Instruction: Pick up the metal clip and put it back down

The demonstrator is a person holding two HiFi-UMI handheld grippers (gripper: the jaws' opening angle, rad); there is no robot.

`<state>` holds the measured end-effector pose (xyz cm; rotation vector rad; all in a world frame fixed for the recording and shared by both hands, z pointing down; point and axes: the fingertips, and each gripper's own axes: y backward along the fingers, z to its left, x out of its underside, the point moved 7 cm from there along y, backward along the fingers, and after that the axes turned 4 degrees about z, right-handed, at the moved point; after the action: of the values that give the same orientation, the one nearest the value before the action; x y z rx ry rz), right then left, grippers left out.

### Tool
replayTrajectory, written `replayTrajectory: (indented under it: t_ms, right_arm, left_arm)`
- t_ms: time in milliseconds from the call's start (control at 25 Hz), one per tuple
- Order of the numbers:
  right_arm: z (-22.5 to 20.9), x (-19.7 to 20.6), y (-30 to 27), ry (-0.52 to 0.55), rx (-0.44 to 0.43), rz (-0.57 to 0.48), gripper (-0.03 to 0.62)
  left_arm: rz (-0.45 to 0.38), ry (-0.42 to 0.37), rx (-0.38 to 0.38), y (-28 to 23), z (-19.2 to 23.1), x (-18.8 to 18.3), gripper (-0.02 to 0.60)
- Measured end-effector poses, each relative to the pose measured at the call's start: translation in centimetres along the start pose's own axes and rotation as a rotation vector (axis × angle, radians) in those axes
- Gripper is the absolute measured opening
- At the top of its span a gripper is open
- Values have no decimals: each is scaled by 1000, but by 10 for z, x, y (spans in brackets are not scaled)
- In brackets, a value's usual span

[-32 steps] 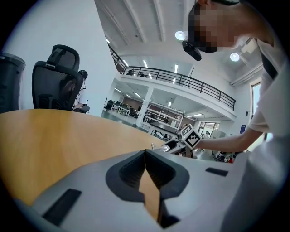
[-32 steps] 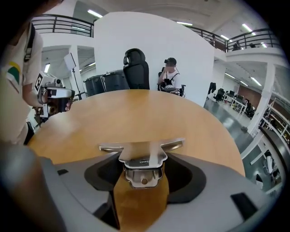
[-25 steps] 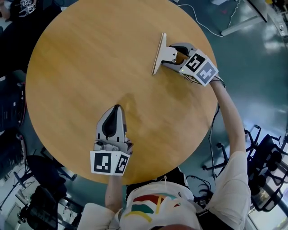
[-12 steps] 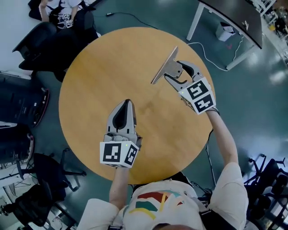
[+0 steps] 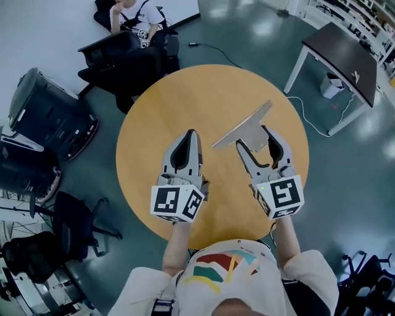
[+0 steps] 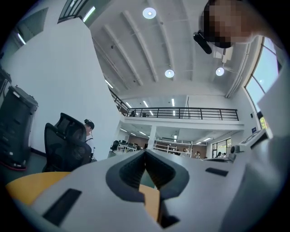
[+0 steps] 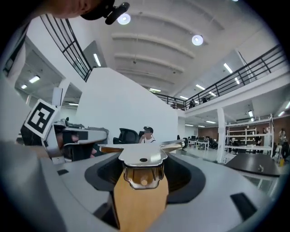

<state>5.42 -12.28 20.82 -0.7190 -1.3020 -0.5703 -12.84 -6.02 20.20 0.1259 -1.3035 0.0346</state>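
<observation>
The metal clip (image 5: 245,126), a silver spring clip with a long flat bar, hangs in the air above the round wooden table (image 5: 148,123). My right gripper (image 5: 255,141) is shut on the clip's handle end, and the bar sticks out ahead of the jaws. In the right gripper view the clip (image 7: 141,159) sits between the jaws of the right gripper (image 7: 141,181), bar lying level. My left gripper (image 5: 190,133) is raised beside it, shut and holding nothing. The left gripper view shows the left gripper (image 6: 145,152) with its pads pressed together.
Black office chairs and cases (image 5: 49,123) stand left of the table, and a seated person (image 5: 133,13) is beyond its far edge. A dark desk (image 5: 342,46) stands at the upper right. A white cable (image 5: 311,126) lies on the floor to the right.
Both grippers have risen well above the table and drawn together near its middle. The right gripper carried the clip up from the table's far right side.
</observation>
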Motion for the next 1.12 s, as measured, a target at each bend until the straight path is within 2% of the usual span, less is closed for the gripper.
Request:
replayTrajectory:
  t_ms: [160, 360, 760, 920, 1120]
  right_arm:
    - [28, 2, 14, -24, -55, 20, 288]
    - [38, -5, 16, -1, -86, 2, 288]
    - [38, -4, 16, -6, -82, 2, 288]
    - [38, -3, 17, 22, -98, -4, 288]
    - [35, -1, 9, 3, -114, 25, 288]
  left_arm:
    - [-12, -9, -20, 22, 3, -3, 48]
    - [-22, -77, -46, 36, 3, -7, 48]
    - [-41, -45, -69, 42, 12, -10, 48]
    - [-33, -42, -69, 41, 10, -7, 48]
    - [-21, -27, -69, 42, 10, -2, 48]
